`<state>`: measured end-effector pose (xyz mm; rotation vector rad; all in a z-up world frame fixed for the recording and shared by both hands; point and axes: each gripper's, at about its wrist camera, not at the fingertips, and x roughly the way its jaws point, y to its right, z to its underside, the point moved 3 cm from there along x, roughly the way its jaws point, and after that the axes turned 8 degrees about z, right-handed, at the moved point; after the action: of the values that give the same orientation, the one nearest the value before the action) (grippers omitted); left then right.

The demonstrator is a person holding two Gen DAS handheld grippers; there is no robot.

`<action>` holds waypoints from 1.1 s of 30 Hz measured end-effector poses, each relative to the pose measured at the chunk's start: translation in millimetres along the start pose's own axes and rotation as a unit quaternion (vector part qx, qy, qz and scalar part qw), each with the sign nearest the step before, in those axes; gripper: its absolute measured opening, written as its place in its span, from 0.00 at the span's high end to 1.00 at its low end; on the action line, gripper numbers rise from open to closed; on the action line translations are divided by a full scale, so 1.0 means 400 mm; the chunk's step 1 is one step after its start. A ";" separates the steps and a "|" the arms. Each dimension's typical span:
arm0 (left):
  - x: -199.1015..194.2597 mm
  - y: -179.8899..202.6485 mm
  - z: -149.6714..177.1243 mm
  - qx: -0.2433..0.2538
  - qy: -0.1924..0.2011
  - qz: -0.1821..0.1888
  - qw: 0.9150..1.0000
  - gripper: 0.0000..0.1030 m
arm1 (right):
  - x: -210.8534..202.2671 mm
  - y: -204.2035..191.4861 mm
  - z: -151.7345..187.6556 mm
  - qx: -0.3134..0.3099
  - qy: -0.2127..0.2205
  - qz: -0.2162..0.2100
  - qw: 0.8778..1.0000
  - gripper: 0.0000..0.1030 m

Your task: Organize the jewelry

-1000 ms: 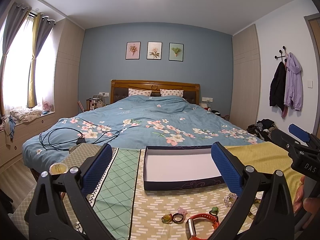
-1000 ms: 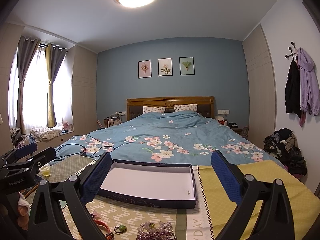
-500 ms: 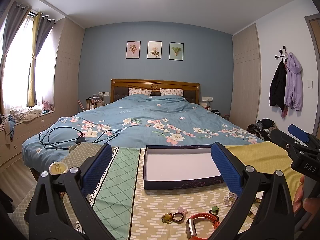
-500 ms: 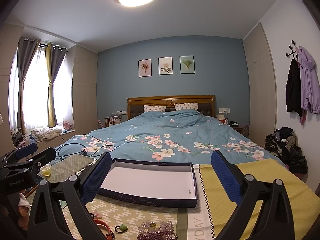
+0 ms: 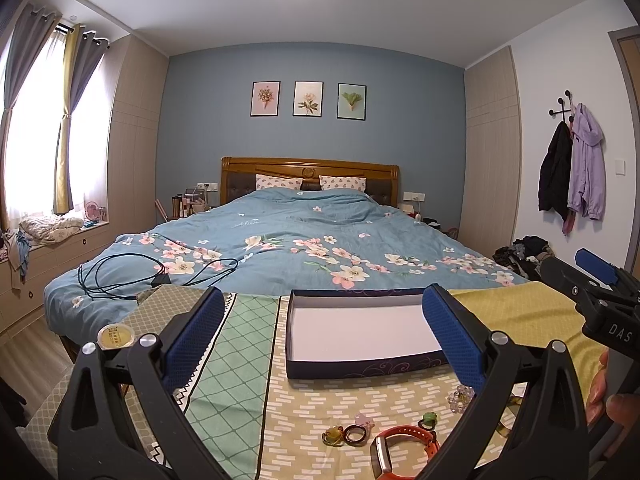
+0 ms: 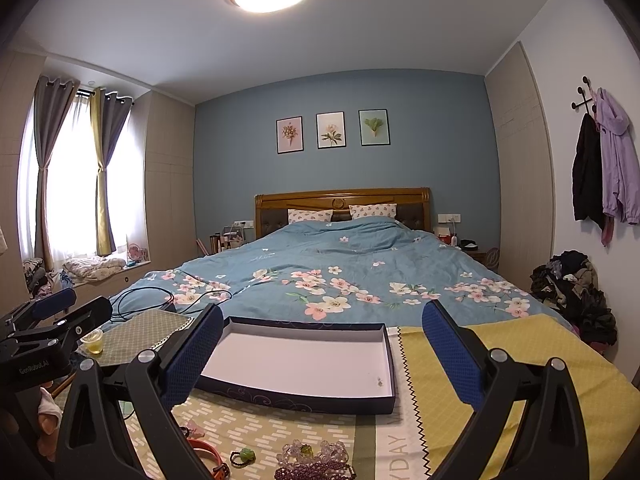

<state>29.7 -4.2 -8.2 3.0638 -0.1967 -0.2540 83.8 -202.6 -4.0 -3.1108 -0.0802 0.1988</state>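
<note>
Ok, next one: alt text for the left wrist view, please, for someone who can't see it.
The open left gripper hovers empty over a patterned cloth-covered table, facing a shallow navy cardboard box with a white inside. Near the bottom edge lie small rings and an orange watch strap. Beyond stands a bed with a blue floral duvet.

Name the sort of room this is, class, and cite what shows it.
A home bedroom: a bed with a wooden headboard and pillows, curtains at the window, and jackets hung on wall hooks.
</note>
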 end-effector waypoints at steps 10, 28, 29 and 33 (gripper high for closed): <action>0.001 -0.002 0.002 0.000 -0.001 0.000 1.000 0.05 | 0.002 -0.001 0.003 0.002 -0.003 -0.001 1.000 0.07; 0.003 -0.002 0.007 0.000 -0.003 0.000 1.000 0.05 | 0.004 0.000 0.006 0.003 -0.006 -0.001 1.000 0.07; 0.003 -0.003 0.009 0.001 -0.003 0.000 1.000 0.05 | 0.002 0.003 0.005 0.004 -0.006 -0.001 1.000 0.07; 0.003 -0.005 0.014 0.000 -0.005 0.001 1.000 0.05 | 0.001 0.003 0.006 0.003 -0.007 -0.001 1.000 0.07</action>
<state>30.0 -2.9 -14.0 3.0637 -0.2007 -0.2679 83.8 -203.7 -6.5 -3.1026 -0.0831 0.2209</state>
